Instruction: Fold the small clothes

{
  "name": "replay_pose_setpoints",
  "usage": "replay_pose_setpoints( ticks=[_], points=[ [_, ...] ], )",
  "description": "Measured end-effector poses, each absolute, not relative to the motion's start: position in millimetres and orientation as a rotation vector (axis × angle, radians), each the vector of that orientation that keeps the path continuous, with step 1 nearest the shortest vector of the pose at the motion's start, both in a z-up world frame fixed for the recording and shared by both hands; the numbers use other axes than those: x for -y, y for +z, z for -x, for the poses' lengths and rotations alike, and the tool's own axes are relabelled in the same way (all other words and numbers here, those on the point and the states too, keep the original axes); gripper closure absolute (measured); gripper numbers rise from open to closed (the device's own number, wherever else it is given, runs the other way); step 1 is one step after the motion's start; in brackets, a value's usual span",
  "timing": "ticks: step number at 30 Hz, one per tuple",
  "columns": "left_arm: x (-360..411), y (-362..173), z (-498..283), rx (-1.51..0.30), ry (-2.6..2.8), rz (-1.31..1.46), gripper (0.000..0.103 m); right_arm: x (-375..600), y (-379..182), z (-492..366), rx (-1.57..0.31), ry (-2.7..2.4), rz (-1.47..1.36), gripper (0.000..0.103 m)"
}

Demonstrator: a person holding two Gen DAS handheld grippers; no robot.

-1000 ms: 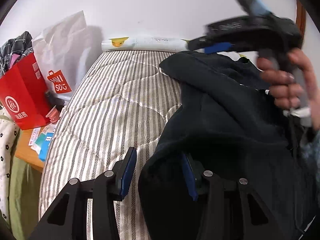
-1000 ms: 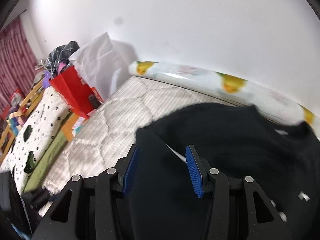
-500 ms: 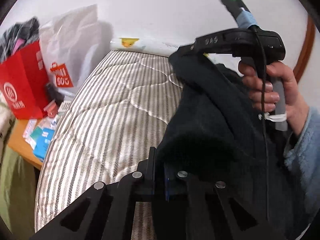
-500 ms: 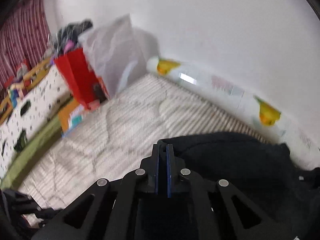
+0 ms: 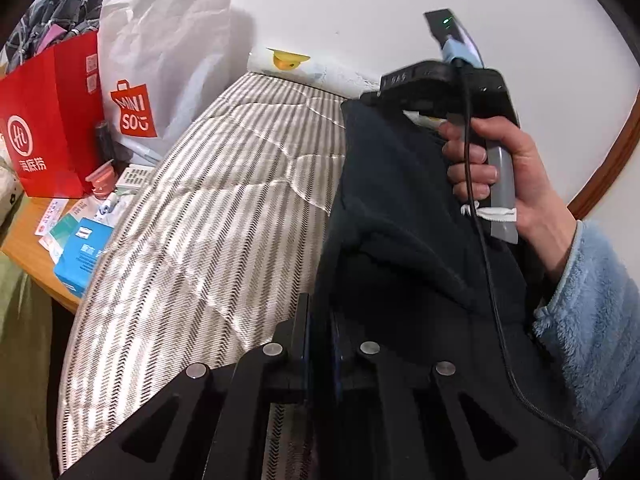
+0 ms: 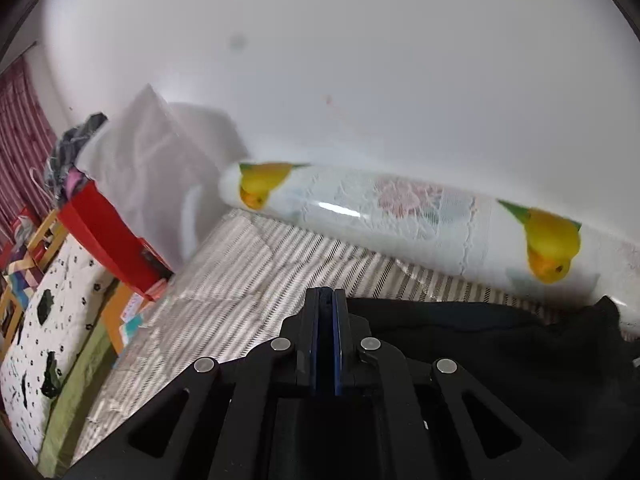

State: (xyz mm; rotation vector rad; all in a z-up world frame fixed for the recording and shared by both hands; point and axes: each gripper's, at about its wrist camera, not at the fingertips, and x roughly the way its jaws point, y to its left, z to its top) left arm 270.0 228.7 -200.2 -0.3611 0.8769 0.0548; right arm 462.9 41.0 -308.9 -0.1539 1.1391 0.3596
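Above the striped mattress point(image 5: 224, 208), a dark garment point(image 5: 392, 216) is hanging lifted between both grippers, its lower folds sagging on the right. The left gripper point(image 5: 320, 344) is pinching one edge of the cloth between its pressed-together tongs; the right gripper point(image 6: 326, 320) is doing likewise at an upper corner, its tongs squeezed flat on the fabric, and the person's right hand point(image 5: 496, 168) is wrapping the handle.

What is risking trouble, as a judgement: each grip is catching only a narrow margin of thick, soft cloth, so a sharp tug apart could be pulling an edge free and dropping that side in a heap. The bulk is also drooping unevenly, so laying it down now could be trapping a wrinkle or a doubled layer under the fold. The cable point(image 5: 480, 216) trailing along the right gripper is running against the garment and could be snagging it.

Beside the bed, a red paper bag point(image 5: 48, 120) is holding checked and pink clothing that is poking out of its top; a white shopping bag point(image 5: 160, 52) is standing just behind it, its contents hidden. Small boxes and papers point(image 5: 80, 236) are lying on the wooden side table point(image 5: 28, 240).
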Motion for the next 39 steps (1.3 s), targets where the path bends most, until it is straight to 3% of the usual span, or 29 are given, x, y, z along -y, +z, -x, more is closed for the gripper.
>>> replay_pose_setpoints(
  ticks=[6, 7, 11, 14, 15, 27, 32, 35, 39],
  points=[
    [-233, -199, -287, -0.911, 0.068, 0.333, 0.074, -39, -299, -461, -1.158, 0.361, 0.157, 0.087],
    [-234, -198, -290, -0.908, 0.065, 0.333, 0.074, -39, -297, -458, -1.157, 0.35, 0.17, 0.083],
    [-231, -195, -300, -0.891, 0.083, 0.314, 0.074, -39, -299, -449, -1.143, 0.335, 0.256, 0.082],
    [-231, -197, -301, -0.885, 0.095, 0.289, 0.09, -34, -300, -447, -1.175, 0.31, 0.257, 0.082],
    [-231, -199, -301, -0.889, 0.096, 0.293, 0.09, -31, -296, -445, -1.187, 0.305, 0.236, 0.082],
    [-229, -187, -275, -0.893, 0.114, 0.303, 0.09, 32, -209, -360, -1.151, 0.231, 0.254, 0.076],
    [-221, -181, -261, -0.896, 0.099, 0.307, 0.078, 79, -183, -309, -1.117, 0.142, 0.319, 0.058],
    [-217, -176, -251, -0.887, 0.082, 0.329, 0.074, 109, -175, -284, -1.118, 0.074, 0.307, 0.057],
    [-209, -169, -241, -0.878, 0.067, 0.331, 0.057, 149, -166, -252, -1.13, 0.025, 0.221, 0.057]
  ],
)
